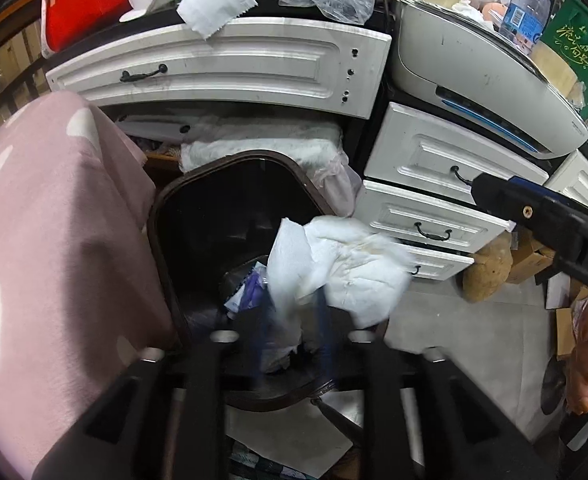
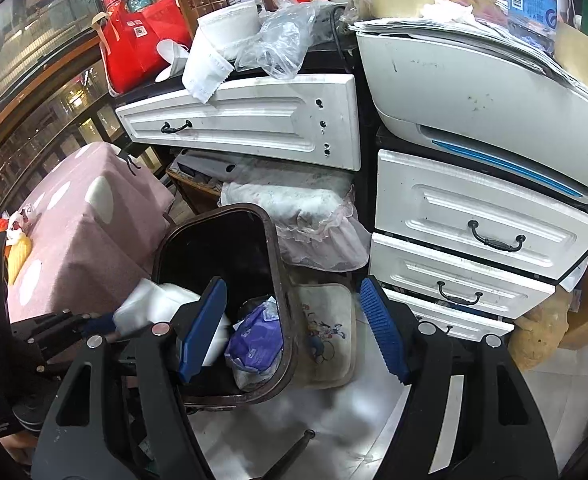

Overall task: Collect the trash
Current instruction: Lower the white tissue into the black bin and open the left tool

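A dark brown trash bin (image 1: 214,184) stands on the floor below the white drawers, with purple and white wrappers (image 1: 250,292) inside. My left gripper (image 1: 294,320) is shut on crumpled white tissue (image 1: 346,268) and holds it over the bin's mouth; its blue fingers look blurred. In the right wrist view the bin (image 2: 282,320) is at lower centre with a purple wrapper (image 2: 258,344) in it. The left gripper (image 2: 102,324) and its tissue (image 2: 154,304) show at the bin's left rim. My right gripper (image 2: 294,328) is open and empty above the bin's right rim.
A pink polka-dot covered stool (image 1: 46,240) stands left of the bin. White drawers (image 2: 474,232) and a printer (image 2: 474,92) are to the right. A cartoon floor mat (image 2: 326,332) lies beside the bin. The cluttered counter holds a tissue roll (image 2: 226,24) and a plastic bag (image 2: 282,40).
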`<state>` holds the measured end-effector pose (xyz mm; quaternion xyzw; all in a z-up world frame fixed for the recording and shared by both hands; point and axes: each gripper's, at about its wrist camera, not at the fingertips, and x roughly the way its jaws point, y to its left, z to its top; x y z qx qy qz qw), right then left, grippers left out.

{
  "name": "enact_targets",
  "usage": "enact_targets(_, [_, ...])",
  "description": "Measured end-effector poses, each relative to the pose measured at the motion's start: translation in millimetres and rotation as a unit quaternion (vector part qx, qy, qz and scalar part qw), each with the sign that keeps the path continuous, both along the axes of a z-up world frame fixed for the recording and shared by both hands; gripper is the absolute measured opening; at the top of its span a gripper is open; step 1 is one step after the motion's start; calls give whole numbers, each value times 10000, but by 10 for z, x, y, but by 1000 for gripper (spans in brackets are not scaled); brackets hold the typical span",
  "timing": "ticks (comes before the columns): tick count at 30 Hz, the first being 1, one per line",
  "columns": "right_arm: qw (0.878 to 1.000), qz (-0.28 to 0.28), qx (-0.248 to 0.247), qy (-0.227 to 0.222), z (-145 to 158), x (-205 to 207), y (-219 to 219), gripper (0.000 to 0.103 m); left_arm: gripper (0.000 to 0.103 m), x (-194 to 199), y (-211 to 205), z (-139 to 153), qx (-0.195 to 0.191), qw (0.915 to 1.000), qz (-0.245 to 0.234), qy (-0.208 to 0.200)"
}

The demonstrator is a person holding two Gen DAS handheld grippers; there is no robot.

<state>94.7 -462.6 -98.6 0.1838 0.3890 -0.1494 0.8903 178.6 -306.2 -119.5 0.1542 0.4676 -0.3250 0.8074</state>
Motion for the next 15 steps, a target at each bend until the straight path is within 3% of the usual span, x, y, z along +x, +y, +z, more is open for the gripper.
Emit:
enact_targets(1, [10000, -19, 0, -15, 8, -5, -7, 72, 59, -11, 6, 14, -46, 10000, -3, -44])
enact_targets(4, [9999, -65, 17, -75, 33, -19, -33, 77, 80, -59, 18, 84, -244, 9996, -67, -160])
enact_targets(9, [9998, -79, 80, -188, 86, -47, -49, 82, 90, -149, 37, 207, -394, 9989, -151, -225])
enact_targets(15, [9994, 14, 11, -357, 248, -48, 6, 84, 94, -300, 168, 446, -818, 9962, -246, -151])
